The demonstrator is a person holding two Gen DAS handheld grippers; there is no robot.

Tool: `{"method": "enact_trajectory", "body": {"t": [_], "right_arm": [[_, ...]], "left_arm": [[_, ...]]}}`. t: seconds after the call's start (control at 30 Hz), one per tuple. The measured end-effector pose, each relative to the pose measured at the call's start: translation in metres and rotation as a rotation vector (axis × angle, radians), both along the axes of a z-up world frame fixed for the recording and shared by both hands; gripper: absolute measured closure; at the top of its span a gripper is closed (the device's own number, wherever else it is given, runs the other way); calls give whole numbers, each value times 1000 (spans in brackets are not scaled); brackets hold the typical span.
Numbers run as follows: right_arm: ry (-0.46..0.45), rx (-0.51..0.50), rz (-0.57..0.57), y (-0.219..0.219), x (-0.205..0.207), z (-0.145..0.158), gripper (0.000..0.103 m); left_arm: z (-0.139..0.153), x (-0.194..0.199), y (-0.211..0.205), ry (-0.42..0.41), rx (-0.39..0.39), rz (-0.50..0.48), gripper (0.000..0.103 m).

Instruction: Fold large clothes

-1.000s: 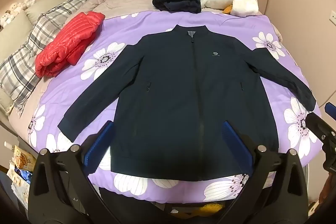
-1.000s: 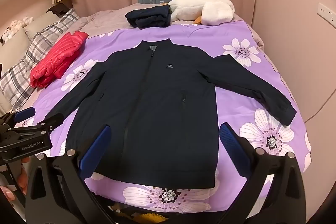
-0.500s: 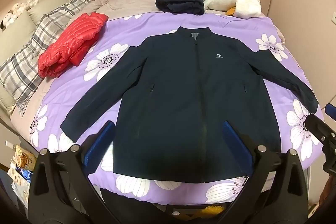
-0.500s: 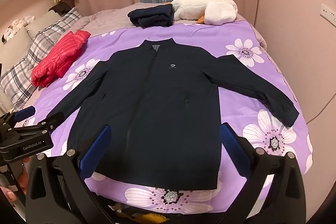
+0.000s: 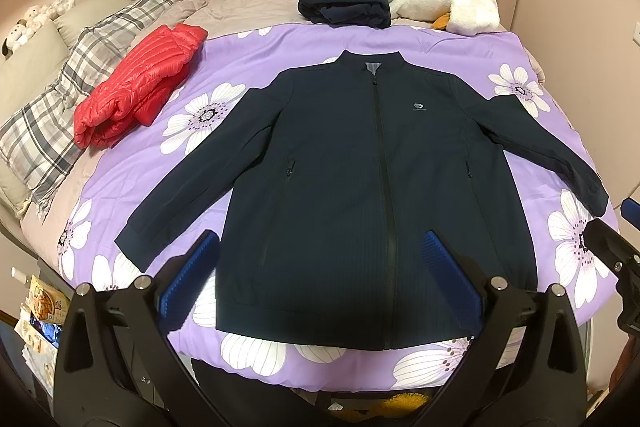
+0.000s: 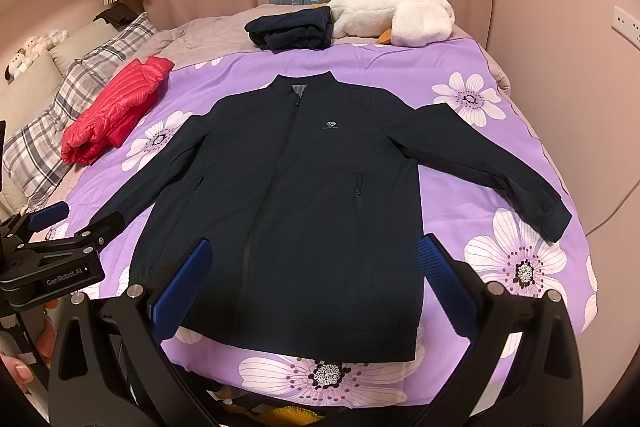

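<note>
Both grippers, left gripper (image 5: 320,283) and right gripper (image 6: 316,287), hover wide and empty near the jacket (image 5: 372,187), whose slick fabric could slip mid-fold.

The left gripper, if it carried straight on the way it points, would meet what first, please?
Most likely the dark navy zip-front jacket, near its hem, lying flat on the purple floral bedspread; the open left gripper holds nothing. Depth is uncertain.
</note>
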State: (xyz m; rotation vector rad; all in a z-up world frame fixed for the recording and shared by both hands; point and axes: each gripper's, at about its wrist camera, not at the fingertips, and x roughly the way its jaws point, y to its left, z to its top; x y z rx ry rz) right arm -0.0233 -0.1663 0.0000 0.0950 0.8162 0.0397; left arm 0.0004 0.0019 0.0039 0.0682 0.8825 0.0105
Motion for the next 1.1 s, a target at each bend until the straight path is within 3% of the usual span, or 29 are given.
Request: {"method": "enact_trajectory", "body": {"t": [1.1], "right_arm": [[5,8,-4,0,0,-2,1]], "left_arm": [[-3,0,-1,-1,5,2,2]]}}
